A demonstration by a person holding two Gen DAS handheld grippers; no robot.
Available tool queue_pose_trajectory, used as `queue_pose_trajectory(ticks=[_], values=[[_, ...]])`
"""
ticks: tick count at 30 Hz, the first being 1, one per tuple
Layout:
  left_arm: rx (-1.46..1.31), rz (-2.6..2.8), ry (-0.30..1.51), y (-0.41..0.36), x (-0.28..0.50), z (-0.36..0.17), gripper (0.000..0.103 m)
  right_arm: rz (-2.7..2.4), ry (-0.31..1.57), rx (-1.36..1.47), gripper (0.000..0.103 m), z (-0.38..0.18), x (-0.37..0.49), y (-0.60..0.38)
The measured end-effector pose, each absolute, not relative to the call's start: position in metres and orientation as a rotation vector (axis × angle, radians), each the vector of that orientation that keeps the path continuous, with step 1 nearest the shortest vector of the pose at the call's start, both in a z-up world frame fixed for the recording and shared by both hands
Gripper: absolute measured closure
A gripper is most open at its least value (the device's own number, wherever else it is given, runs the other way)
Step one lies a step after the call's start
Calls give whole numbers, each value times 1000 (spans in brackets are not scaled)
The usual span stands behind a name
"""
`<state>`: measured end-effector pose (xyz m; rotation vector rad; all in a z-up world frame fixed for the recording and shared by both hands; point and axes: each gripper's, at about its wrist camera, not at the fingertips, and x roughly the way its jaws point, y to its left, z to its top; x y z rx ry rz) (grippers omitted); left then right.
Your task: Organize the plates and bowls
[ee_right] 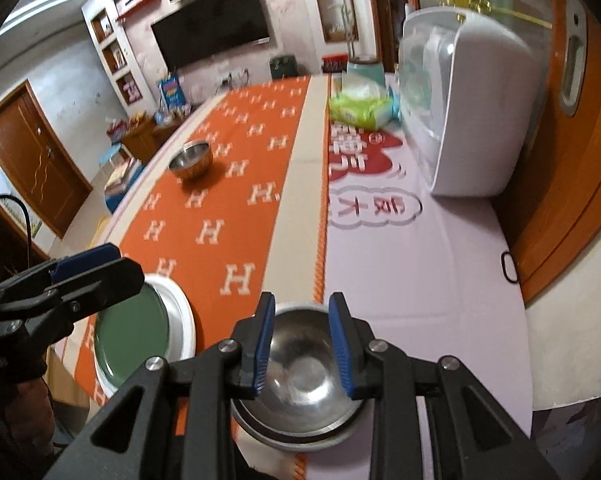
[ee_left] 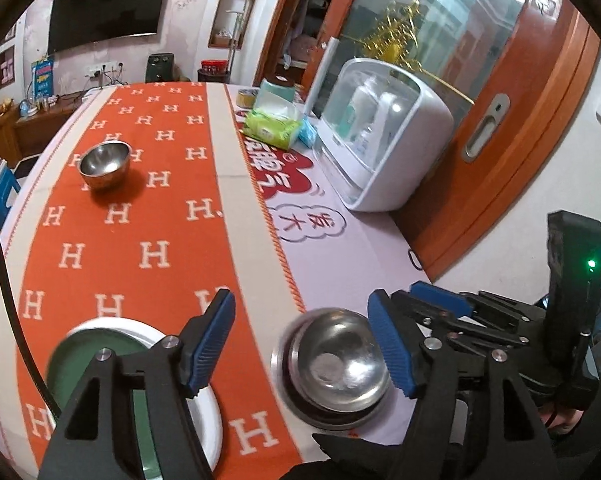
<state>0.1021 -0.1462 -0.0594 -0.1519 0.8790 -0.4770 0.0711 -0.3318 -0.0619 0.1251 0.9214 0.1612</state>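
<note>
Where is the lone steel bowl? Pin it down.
The lone steel bowl stands by itself far up the orange H-patterned cloth, left of centre in both wrist views, well beyond the green plate.

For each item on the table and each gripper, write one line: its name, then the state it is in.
Left gripper: open, nothing between the pads.
Right gripper: open, above the near bowl, gripping nothing.
Near steel bowl: upright, nested in a steel dish.
Far steel bowl: upright, alone on the orange cloth.
Green plate: flat, nothing on it.
Tissue pack: opened, tissue sticking out.
White cabinet: closed, bottles inside.
</note>
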Motion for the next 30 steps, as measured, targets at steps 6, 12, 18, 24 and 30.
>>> queue_pose_trajectory(ticks=[6, 12, 18, 24, 30], values=[[-180, -416, 858, -92, 112, -46, 28, 162, 803, 145, 57, -43, 71, -301], [-182, -347, 852, -31, 124, -35, 27, 195, 730, 150, 44, -32, 75, -260], [-166, -287, 851, 23, 139, -24, 25, 212, 722, 179, 39, -29, 90, -221], [-140, -227, 854, 71, 158, -16, 25, 205, 715, 204, 33, -28, 120, -183], [-99, -220, 836, 112, 188, -4, 25, 179, 667, 174, 32, -14, 154, -151]])
